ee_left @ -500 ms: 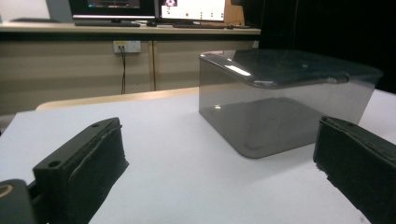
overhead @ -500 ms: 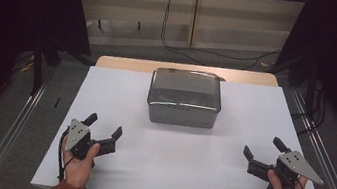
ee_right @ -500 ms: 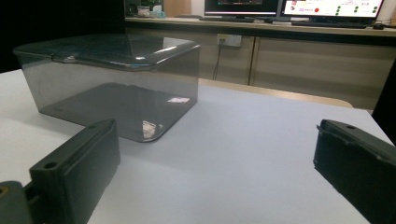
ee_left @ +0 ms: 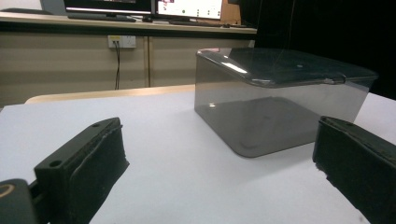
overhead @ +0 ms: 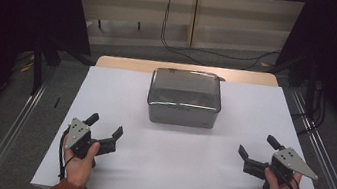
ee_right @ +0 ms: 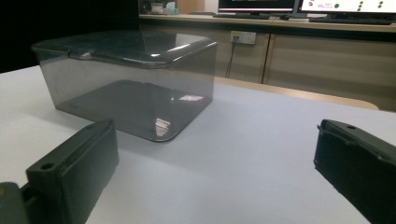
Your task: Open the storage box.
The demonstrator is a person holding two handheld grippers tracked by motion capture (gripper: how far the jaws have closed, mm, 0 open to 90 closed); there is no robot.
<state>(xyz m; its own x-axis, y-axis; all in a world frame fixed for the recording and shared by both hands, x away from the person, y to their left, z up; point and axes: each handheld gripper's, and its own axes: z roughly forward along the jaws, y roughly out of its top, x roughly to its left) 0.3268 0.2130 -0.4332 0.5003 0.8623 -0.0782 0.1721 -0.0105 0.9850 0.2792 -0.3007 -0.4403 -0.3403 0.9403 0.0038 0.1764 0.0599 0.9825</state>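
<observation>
Box: a smoky, see-through plastic box (overhead: 184, 98) with rounded corners and a glossy lid, standing at the far middle of my table (overhead: 165, 170).
Table: flat, matte white sheet, pale wood edge behind it.
My left tongs (overhead: 106, 126): jaws wide apart, nothing between them, near the front left edge, well apart from the box.
My right tongs (overhead: 258, 146): jaws wide apart too, gripping nothing, front right.
Pads: black, rough-edged rubber (ee_left: 100, 158).
Hard to make out: the box's inside, dark behind reflections; jaws cut off at the frame edges.
</observation>
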